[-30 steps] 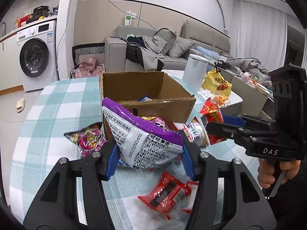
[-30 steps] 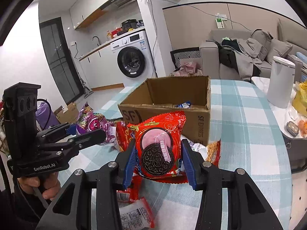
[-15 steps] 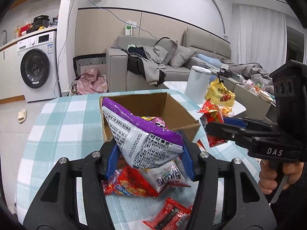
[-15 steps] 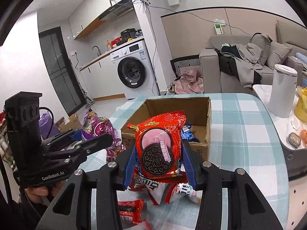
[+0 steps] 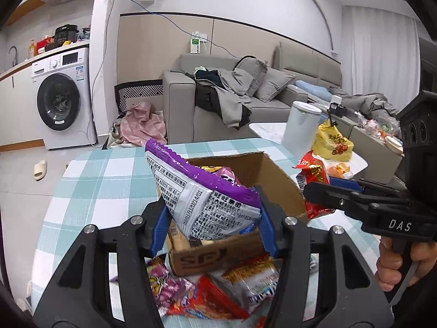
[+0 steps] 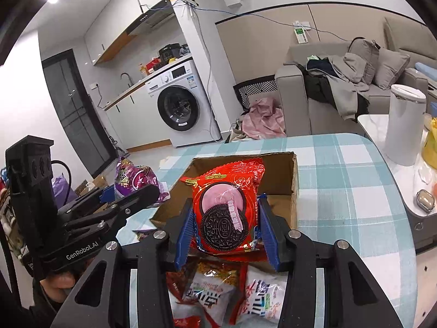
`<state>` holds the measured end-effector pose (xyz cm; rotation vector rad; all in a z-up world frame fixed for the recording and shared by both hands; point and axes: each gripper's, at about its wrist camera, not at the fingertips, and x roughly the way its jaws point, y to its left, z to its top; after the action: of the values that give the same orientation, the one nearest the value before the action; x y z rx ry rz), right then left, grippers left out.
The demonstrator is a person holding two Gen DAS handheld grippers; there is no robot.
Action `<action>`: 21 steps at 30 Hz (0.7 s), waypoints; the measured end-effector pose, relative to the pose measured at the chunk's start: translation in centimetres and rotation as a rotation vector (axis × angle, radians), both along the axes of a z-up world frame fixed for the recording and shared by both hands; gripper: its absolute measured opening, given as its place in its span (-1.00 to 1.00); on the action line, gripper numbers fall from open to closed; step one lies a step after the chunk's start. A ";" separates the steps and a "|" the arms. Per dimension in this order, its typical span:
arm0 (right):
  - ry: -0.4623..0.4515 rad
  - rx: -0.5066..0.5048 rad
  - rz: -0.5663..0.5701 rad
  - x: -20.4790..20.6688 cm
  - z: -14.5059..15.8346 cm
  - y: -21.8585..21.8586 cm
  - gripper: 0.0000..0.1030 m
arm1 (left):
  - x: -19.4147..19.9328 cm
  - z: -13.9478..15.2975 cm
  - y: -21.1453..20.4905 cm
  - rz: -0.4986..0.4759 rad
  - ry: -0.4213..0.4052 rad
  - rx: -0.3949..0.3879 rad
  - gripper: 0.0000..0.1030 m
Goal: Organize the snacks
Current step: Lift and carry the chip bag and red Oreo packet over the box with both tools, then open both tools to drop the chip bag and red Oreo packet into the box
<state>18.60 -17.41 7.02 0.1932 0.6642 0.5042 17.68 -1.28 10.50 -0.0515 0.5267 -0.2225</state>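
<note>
Purple-edged snack bag (image 5: 207, 202) sits clamped in the left gripper (image 5: 211, 218), the red Oreo pack (image 6: 226, 207) pinched in the right gripper (image 6: 225, 227) — both poised over the open cardboard box (image 6: 293, 188), presumably for dropping in. Each hand tilts its tool forward and down; more packets (image 6: 232, 295) lie on the checked table (image 6: 341, 186).

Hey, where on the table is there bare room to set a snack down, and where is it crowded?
Bare checked cloth lies right of the box, toward the table edge, left of the box, and beyond it. Crowded: the near strip in front of the box, heaped with packets.
</note>
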 end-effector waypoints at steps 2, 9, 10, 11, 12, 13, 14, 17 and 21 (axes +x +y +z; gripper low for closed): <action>0.012 0.001 -0.005 0.7 -0.3 0.0 -0.12 | 1.1 -0.3 -0.1 0.007 0.007 0.010 0.02; 0.075 -0.005 -0.030 3.6 -1.9 -0.4 -0.12 | 4.7 -1.9 -0.8 0.029 0.046 0.027 0.02; 0.083 -0.006 -0.038 4.1 -2.2 -0.5 -0.12 | 5.0 -2.2 -1.0 0.028 0.050 0.030 0.02; 0.092 -0.003 -0.043 4.5 -2.4 -0.6 -0.12 | 5.5 -2.4 -1.3 0.028 0.052 0.038 0.02; 0.107 0.003 -0.045 5.0 -2.8 -0.8 -0.12 | 5.9 -2.7 -1.5 0.026 0.056 0.044 0.02; 0.118 0.009 -0.043 5.3 -3.0 -0.8 -0.12 | 6.4 -3.0 -1.7 0.023 0.061 0.052 0.02; 0.128 0.015 -0.042 5.6 -3.2 -0.8 -0.12 | 6.8 -3.2 -1.9 0.023 0.067 0.060 0.02; 0.137 0.021 -0.050 6.3 -3.4 -0.8 -0.12 | 7.6 -3.9 -2.3 0.024 0.080 0.065 0.02; 0.141 0.013 -0.053 7.0 -3.5 -0.5 -0.11 | 8.4 -4.7 -3.0 0.026 0.096 0.070 0.02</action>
<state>25.65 -17.88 3.51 0.2593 0.7921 0.4471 26.04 -4.24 5.85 -0.0004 0.6287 -0.1768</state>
